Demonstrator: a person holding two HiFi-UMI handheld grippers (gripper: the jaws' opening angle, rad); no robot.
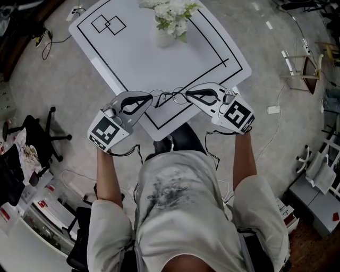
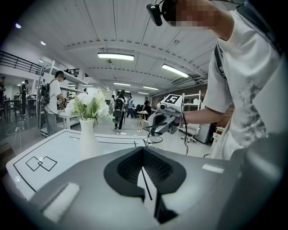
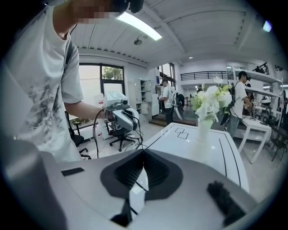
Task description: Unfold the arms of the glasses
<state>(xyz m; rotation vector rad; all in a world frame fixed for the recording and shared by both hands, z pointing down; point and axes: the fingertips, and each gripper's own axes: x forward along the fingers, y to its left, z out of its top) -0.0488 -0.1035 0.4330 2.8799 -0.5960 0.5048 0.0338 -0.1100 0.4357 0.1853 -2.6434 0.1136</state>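
Over the near corner of the white black-lined desk (image 1: pixel 159 58), the left gripper (image 1: pixel 150 97) and right gripper (image 1: pixel 187 95) each pinch one arm of the thin black wire-framed glasses (image 1: pixel 169 98), held between them.

Note glasses (image 1: pixel 169 97): wire frame too fine in head view for you to tell hinges or lens rims apart. Arm ends: hidden inside closed jaws of left gripper (image 1: pixel 151 98) and right gripper (image 1: pixel 187 95); in each gripper view only thin dark line of arm shows between jaws. Flowers (image 1: pixel 171 10): tops cut off by upper edge of head view. Table (image 1: pixel 212 64): far corner cut off likewise. Background people (image 2: pixel 53 96): too small to tell what they do.
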